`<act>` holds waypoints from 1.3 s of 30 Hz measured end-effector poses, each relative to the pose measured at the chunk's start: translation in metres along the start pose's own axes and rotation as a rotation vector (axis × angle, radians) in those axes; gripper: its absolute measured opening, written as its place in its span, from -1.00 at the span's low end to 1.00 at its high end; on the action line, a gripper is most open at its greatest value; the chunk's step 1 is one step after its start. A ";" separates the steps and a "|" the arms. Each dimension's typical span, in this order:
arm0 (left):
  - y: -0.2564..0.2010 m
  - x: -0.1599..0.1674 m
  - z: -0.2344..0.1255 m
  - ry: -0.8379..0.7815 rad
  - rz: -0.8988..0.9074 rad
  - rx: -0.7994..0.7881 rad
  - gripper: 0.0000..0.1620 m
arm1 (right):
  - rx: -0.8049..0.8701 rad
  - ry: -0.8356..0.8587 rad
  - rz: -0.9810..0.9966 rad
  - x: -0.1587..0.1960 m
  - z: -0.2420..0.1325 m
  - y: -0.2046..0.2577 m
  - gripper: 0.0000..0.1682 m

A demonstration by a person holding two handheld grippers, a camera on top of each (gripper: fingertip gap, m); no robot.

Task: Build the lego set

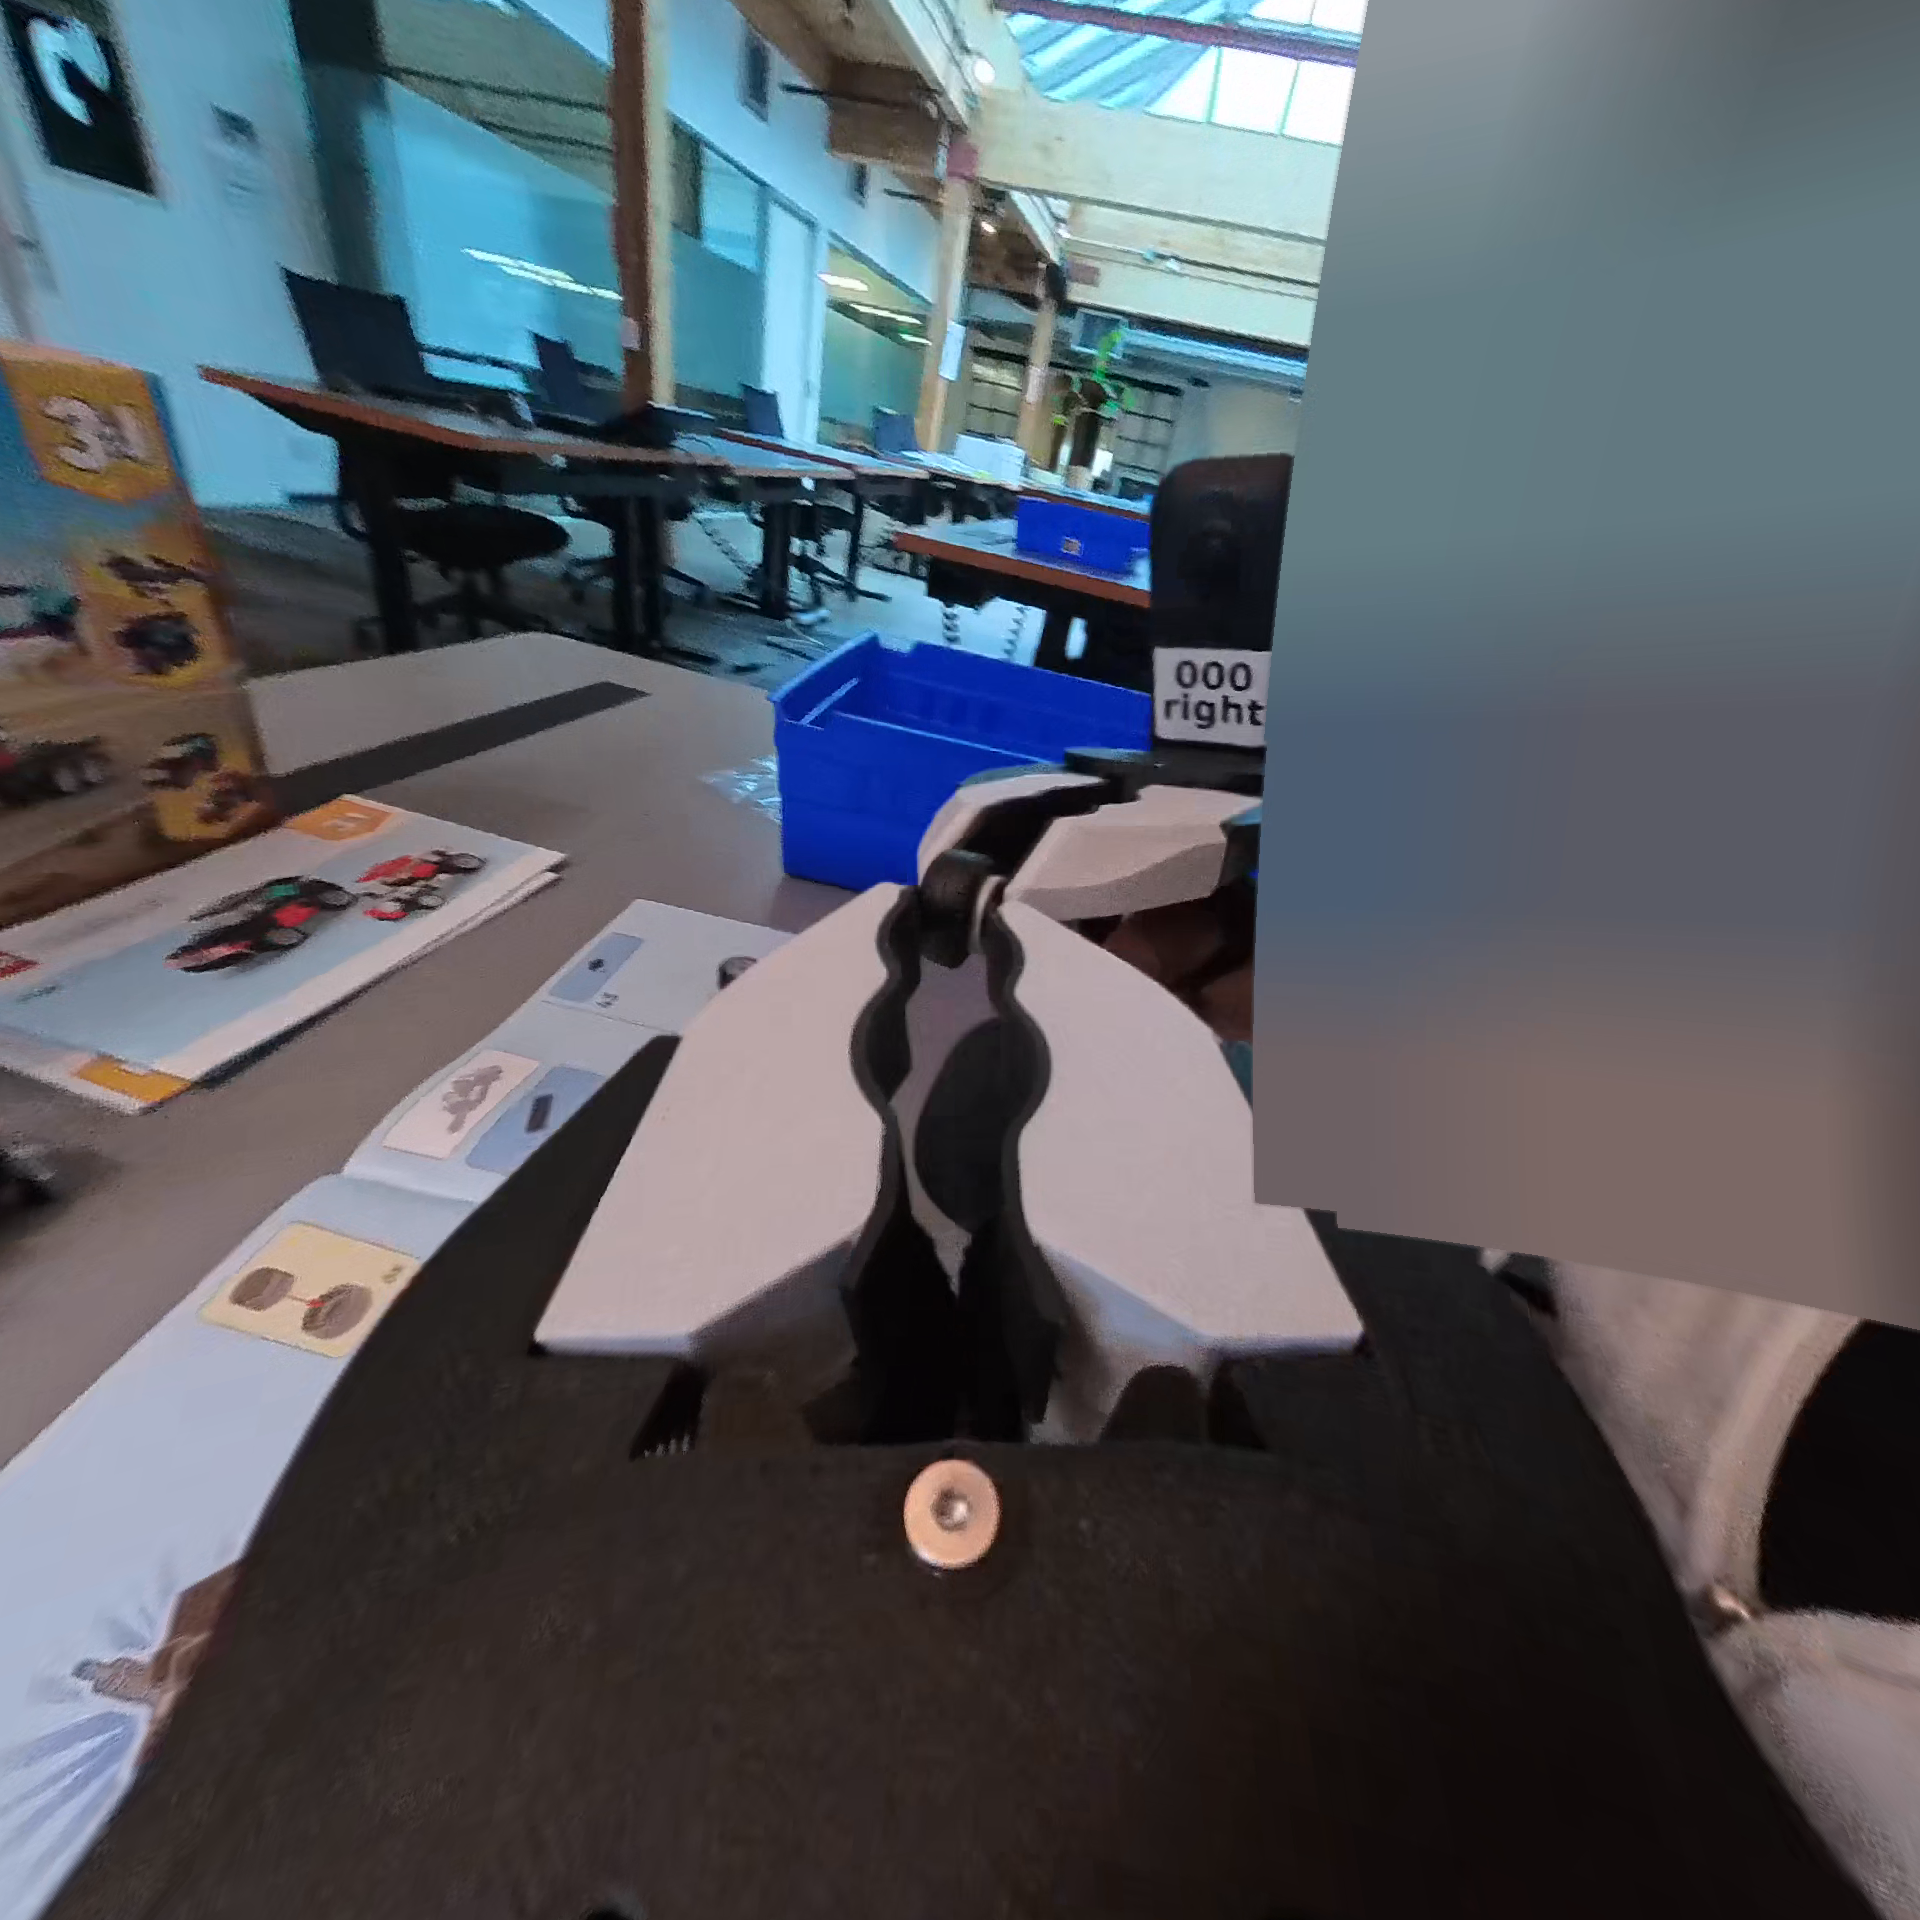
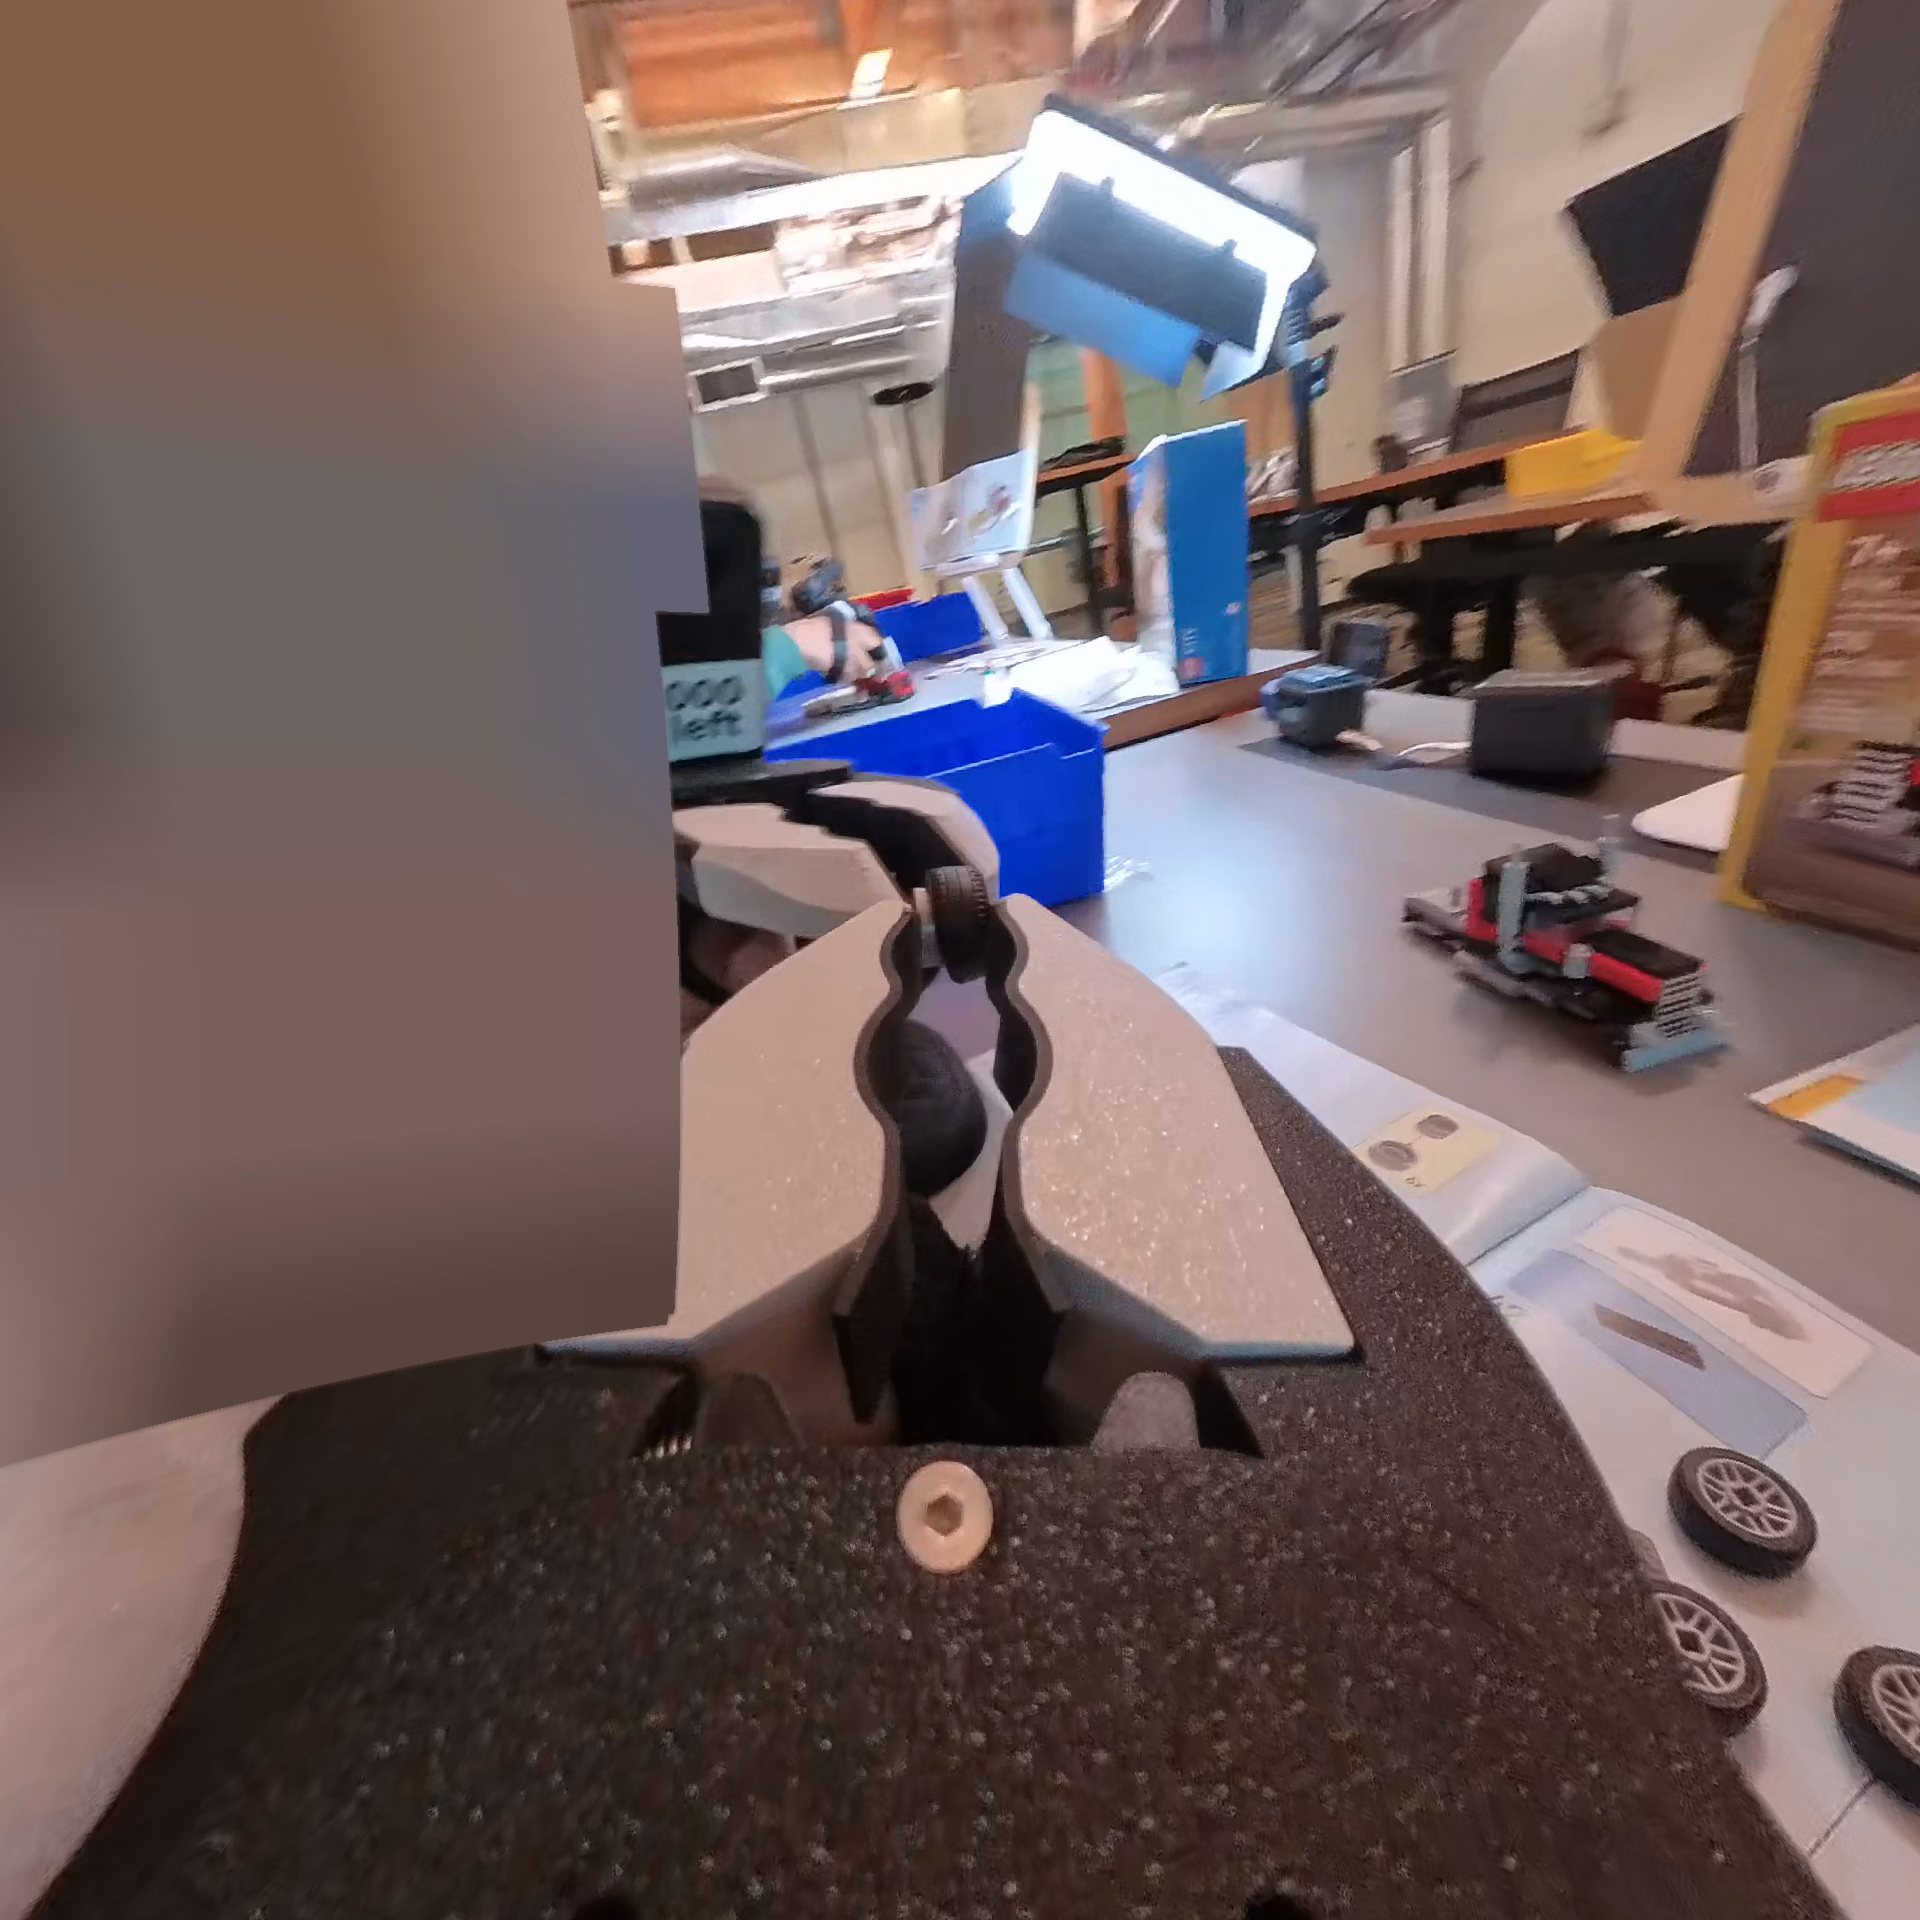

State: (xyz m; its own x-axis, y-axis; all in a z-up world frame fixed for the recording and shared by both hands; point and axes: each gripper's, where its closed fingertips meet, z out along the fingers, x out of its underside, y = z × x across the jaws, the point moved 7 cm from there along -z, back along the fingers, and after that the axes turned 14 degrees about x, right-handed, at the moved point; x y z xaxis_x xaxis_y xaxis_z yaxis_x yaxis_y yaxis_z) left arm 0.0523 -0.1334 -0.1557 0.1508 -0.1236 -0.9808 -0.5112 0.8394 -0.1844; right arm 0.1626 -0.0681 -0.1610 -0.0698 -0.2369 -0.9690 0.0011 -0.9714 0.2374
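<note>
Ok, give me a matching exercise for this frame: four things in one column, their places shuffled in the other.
Things:
1. small black wheel
2. blue bin
3. part-built truck
4. loose spoked wheels

Places:
A. on the table, beyond both grippers' tips
B. lying on the open instruction page
C. between the right gripper jaws
D. standing alone on the grey table, off to the right

Pairs: 1-C, 2-A, 3-D, 4-B

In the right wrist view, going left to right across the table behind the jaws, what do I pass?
Blue bin → small blue device → black box → partly built lego vehicle → yellow lego box.
</note>
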 end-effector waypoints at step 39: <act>0.017 0.019 -0.015 -0.783 -0.592 0.205 -0.86 | -0.058 -0.191 0.457 0.006 0.038 0.004 -0.87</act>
State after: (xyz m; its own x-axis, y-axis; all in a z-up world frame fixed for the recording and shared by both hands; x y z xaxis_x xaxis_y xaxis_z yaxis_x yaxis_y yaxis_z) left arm 0.0338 -0.1292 -0.1781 0.8857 -0.2299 -0.4033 -0.0291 0.8396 -0.5424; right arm 0.1243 -0.0725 -0.1633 -0.2310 -0.6371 -0.7353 0.1297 -0.7692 0.6257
